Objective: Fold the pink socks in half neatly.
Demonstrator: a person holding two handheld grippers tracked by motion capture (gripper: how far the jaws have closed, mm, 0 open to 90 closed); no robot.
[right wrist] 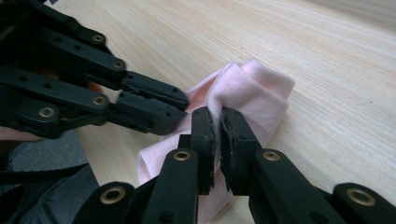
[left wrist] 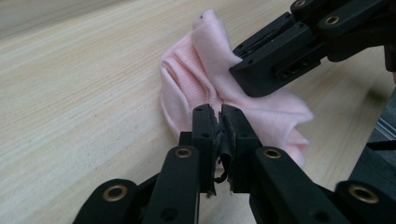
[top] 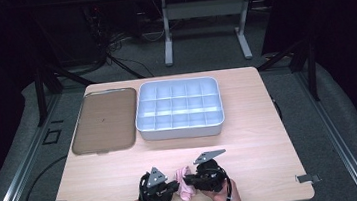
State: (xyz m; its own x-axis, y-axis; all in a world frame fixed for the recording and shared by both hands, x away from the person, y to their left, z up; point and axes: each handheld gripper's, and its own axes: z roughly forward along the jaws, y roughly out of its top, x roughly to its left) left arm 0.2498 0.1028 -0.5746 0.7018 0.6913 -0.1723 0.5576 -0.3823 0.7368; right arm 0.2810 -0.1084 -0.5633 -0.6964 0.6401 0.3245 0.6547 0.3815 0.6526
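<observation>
On the wooden table (top: 249,123), a crumpled pink cloth (top: 185,189) lies bunched.

Pink cloth (top: 186,189), crumpled, table's near edge

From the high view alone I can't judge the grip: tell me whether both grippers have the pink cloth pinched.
Observer: The left gripper is shut on the pink cloth, pinching a fold at its near edge.
Operator: Now report the right one.
Observer: The right gripper is shut on a raised fold of the cloth too.
Operator: Say how the cloth lies.
Observer: Bunched and creased, resting on the wooden table, not lifted clear.
</observation>
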